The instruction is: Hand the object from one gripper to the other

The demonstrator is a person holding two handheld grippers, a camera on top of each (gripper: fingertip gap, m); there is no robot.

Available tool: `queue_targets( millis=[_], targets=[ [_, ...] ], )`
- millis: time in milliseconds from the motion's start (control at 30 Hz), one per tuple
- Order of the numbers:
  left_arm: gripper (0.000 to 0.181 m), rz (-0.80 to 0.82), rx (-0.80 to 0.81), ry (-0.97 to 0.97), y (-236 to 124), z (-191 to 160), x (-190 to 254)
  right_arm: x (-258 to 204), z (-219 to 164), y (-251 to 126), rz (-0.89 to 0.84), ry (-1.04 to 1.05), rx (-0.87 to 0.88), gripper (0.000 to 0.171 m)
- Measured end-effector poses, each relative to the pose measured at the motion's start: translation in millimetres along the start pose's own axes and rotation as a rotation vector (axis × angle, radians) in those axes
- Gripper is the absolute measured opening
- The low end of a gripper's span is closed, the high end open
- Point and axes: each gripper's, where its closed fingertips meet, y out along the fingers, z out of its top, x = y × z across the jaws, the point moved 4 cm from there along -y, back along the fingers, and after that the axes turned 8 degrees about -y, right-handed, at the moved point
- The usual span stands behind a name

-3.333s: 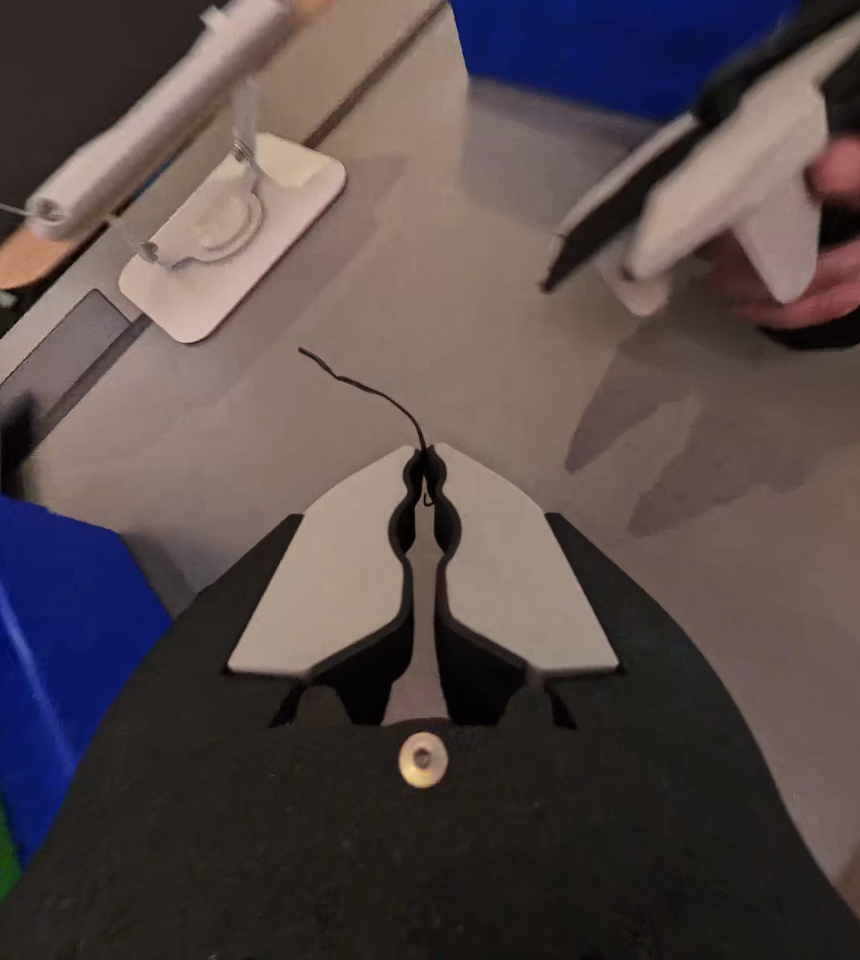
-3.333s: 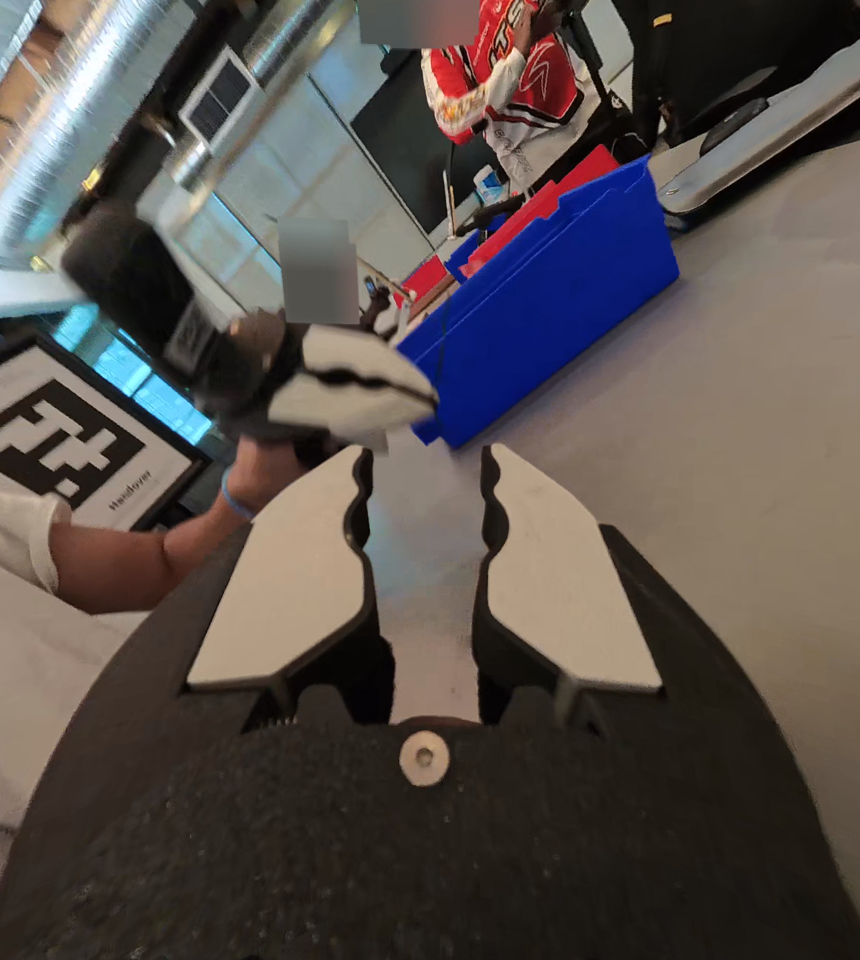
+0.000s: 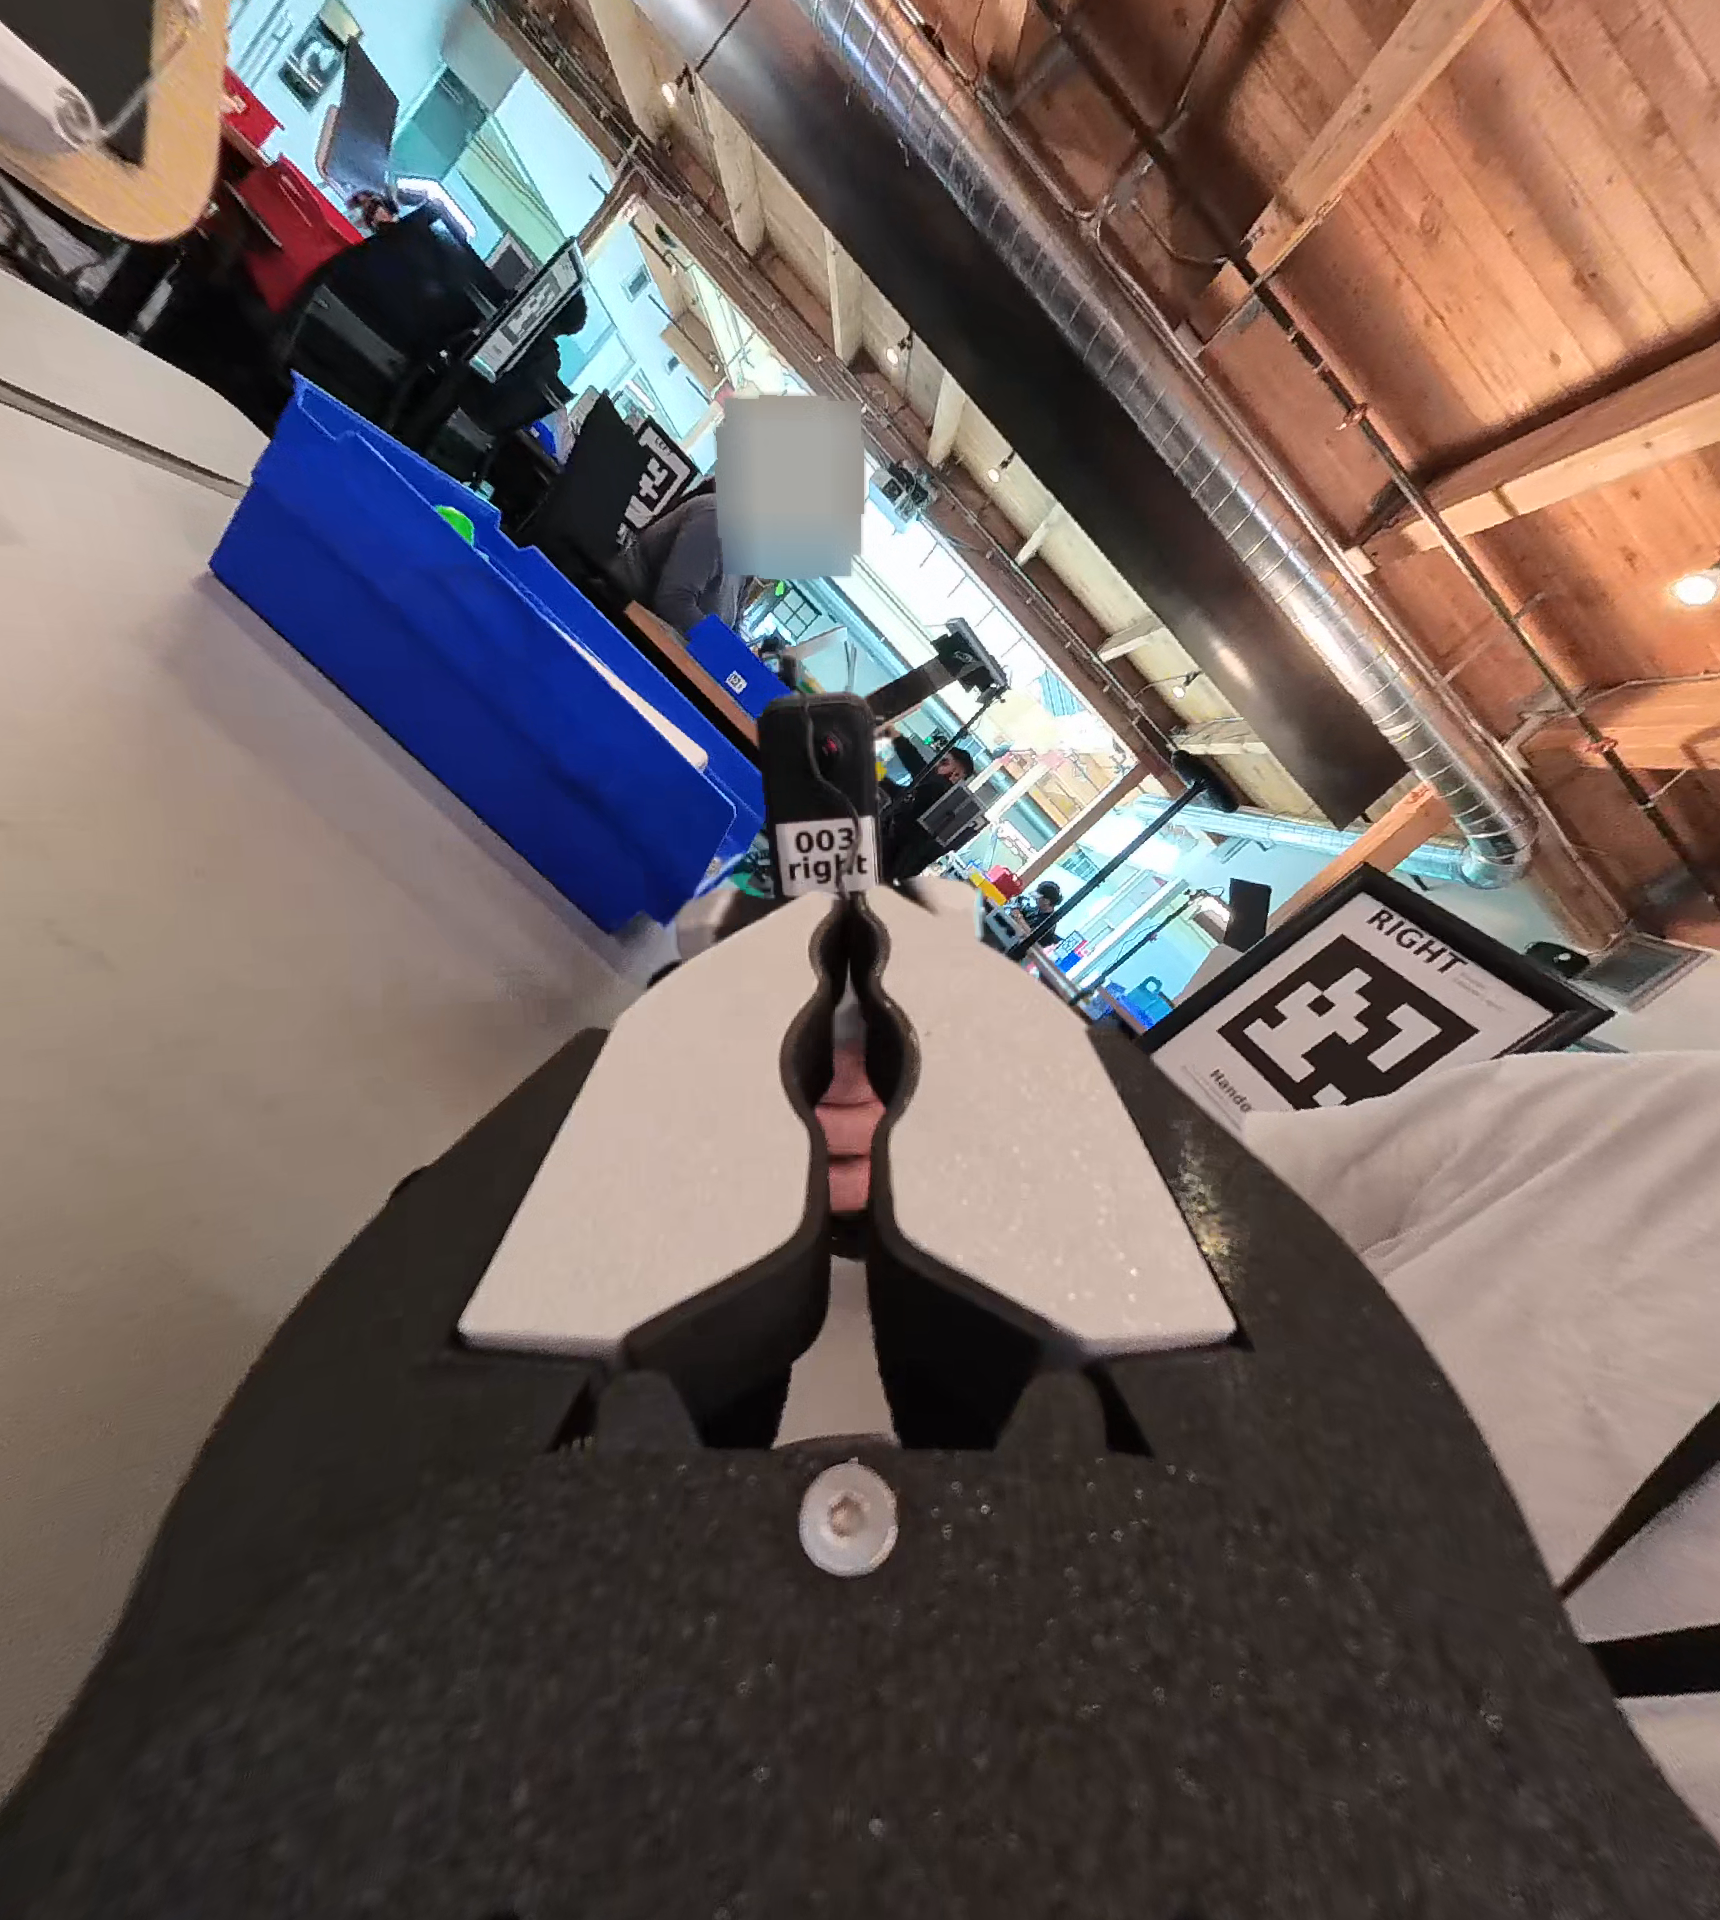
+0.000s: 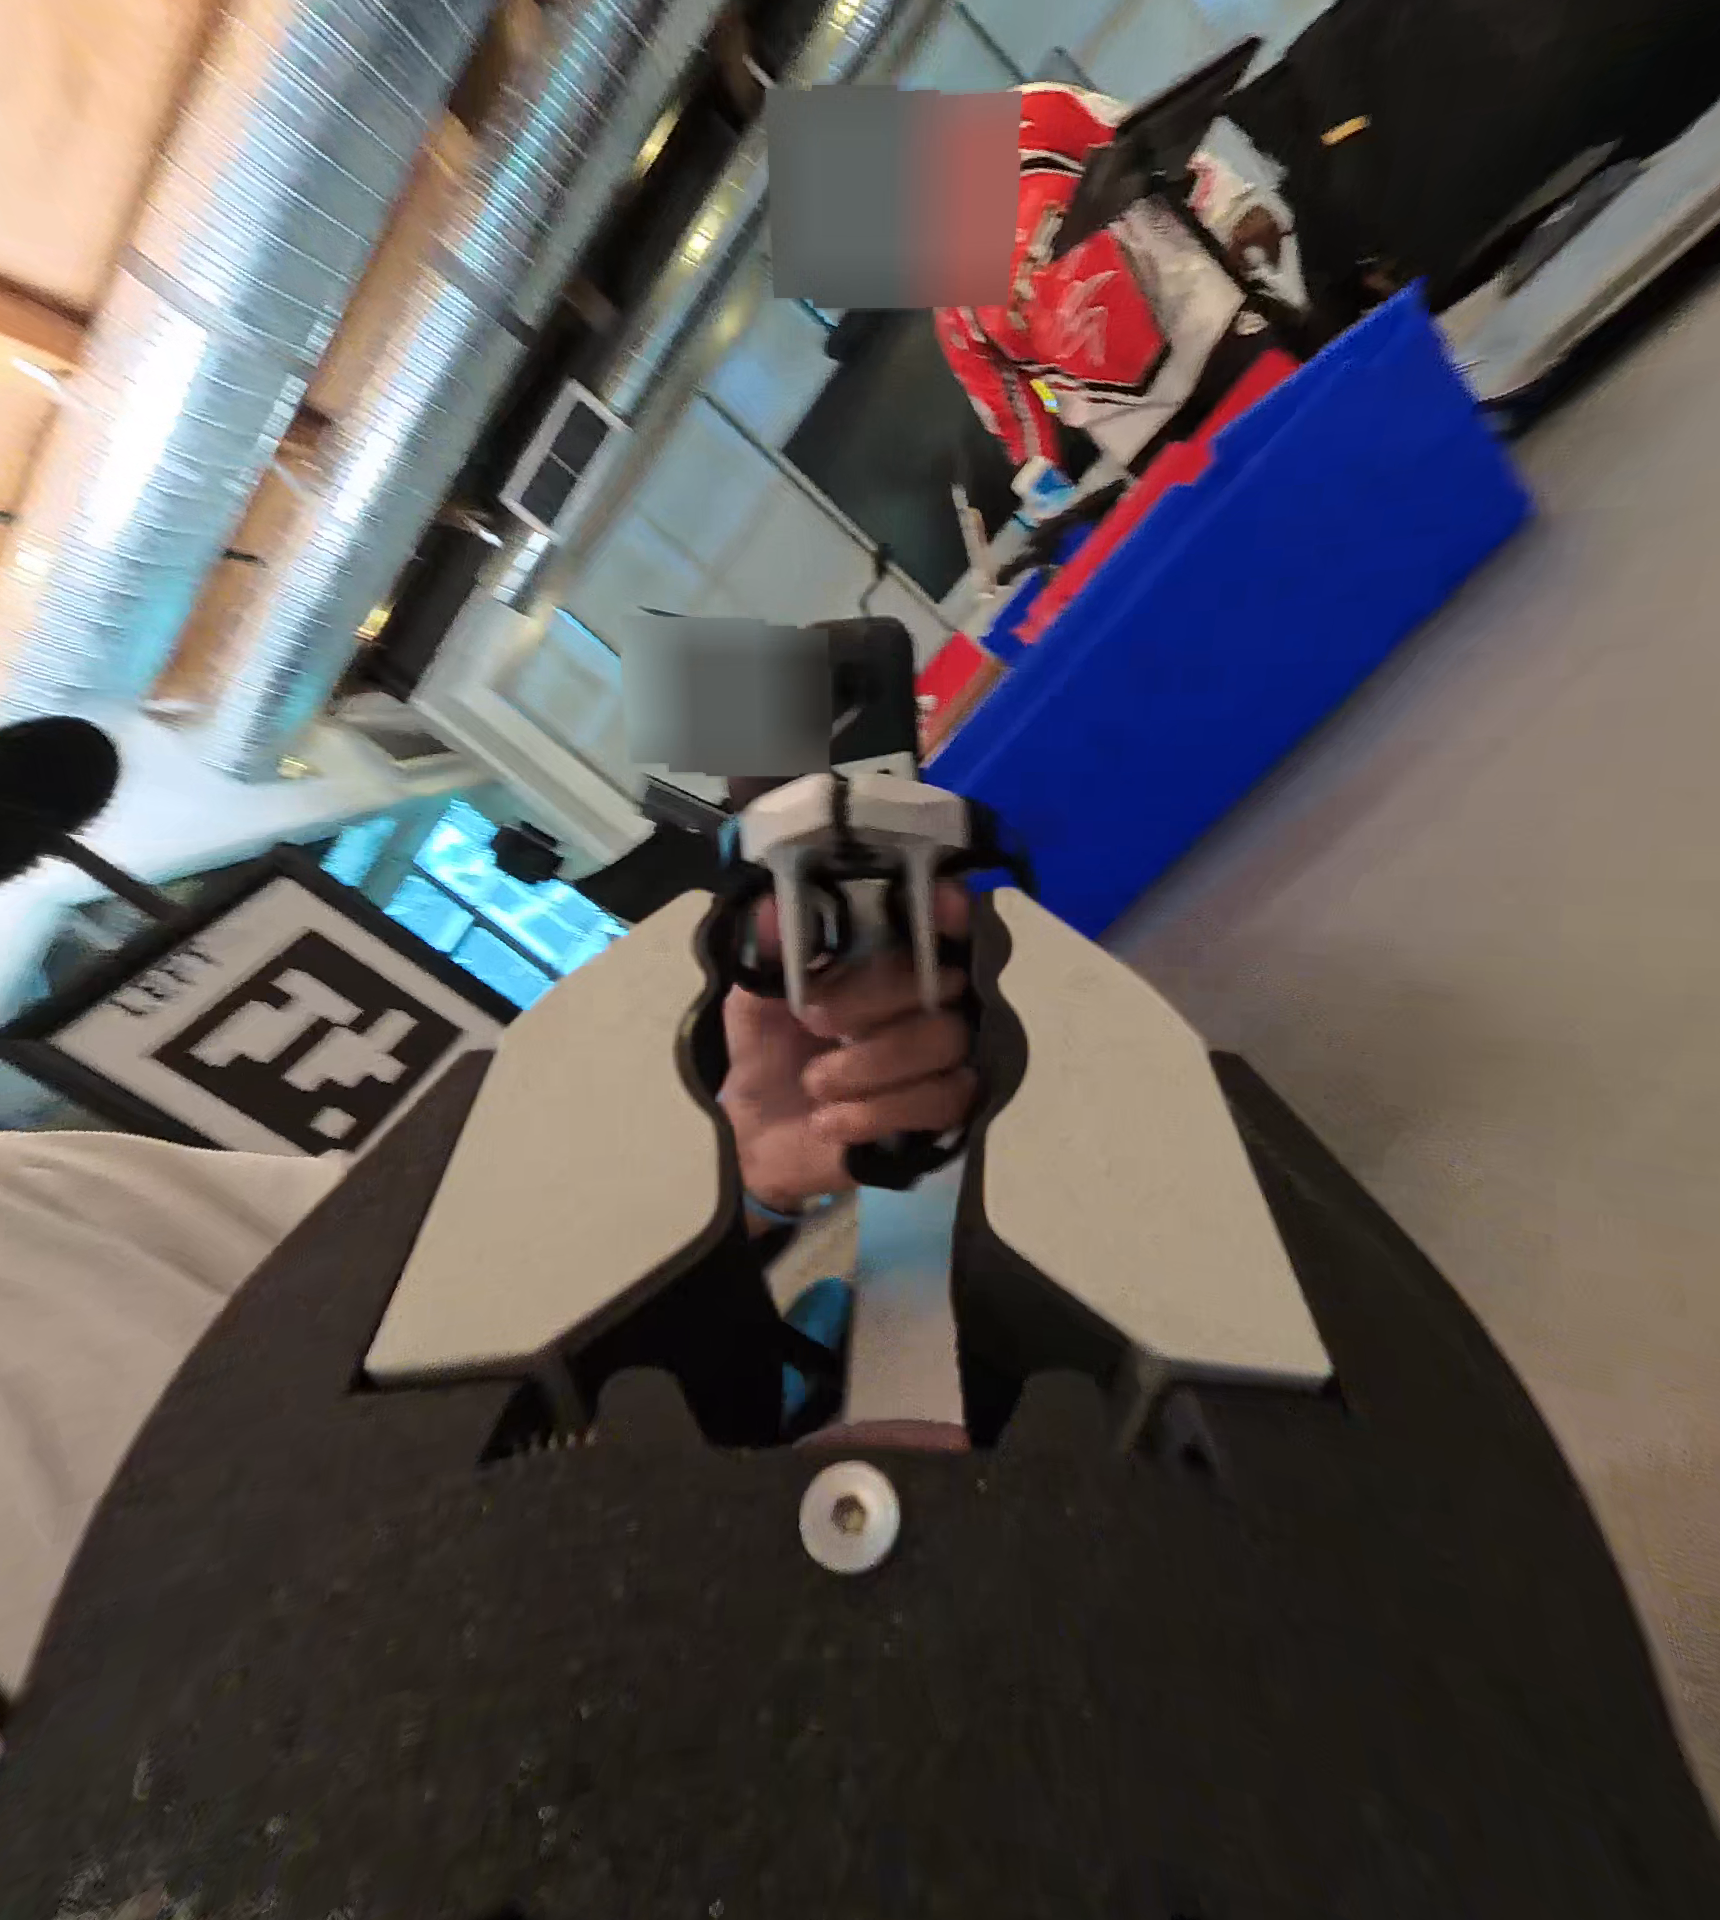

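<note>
The object is a thin black wire (image 3: 828, 790). My left gripper (image 3: 851, 906) is shut on its lower end, and the wire curls up from the tips. Straight ahead and facing it is my right gripper, of which mostly the black camera body with a white label (image 3: 818, 781) shows. In the right wrist view my right gripper (image 4: 851, 914) is open and empty. The left gripper's shut white tips (image 4: 851, 821) sit head-on just beyond the gap between its fingertips, held by a hand (image 4: 856, 1070). The wire (image 4: 841, 823) shows there only as a blurred dark line.
A blue bin (image 3: 482, 665) stands on the grey table (image 3: 108, 935) and also shows in the right wrist view (image 4: 1230, 665). A framed black-and-white marker board (image 3: 1355, 1023) leans close by. White clothing (image 3: 1562, 1247) fills the near side. People stand in the background. The grippers are tip to tip, or close to it.
The left gripper, earlier pointing down at the table with the wire, is now raised and level. The right gripper has come from off to the side to face it tip to tip, still open.
</note>
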Motion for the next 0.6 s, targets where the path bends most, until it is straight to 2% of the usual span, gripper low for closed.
queue_targets(
  millis=[200, 367, 400, 600],
  targets=[
    [0.0, 0.019, -0.082, 0.039, 15, -18, 2, -7, -3, 8, 0.036, 0.038, 0.067, 0.03],
    [0.0, 0.034, -0.115, 0.046, 23, -27, 2, -3, -3, 6, 0.038, 0.034, 0.066, 0.011],
    [0.0, 0.043, -0.116, 0.05, 23, -27, 1, -4, -2, 5, 0.045, 0.028, 0.064, 0.001],
    [0.0, 0.079, -0.118, 0.066, 23, -28, -4, -1, -3, 4, 0.02, 0.003, 0.032, 0.001]
  ],
)
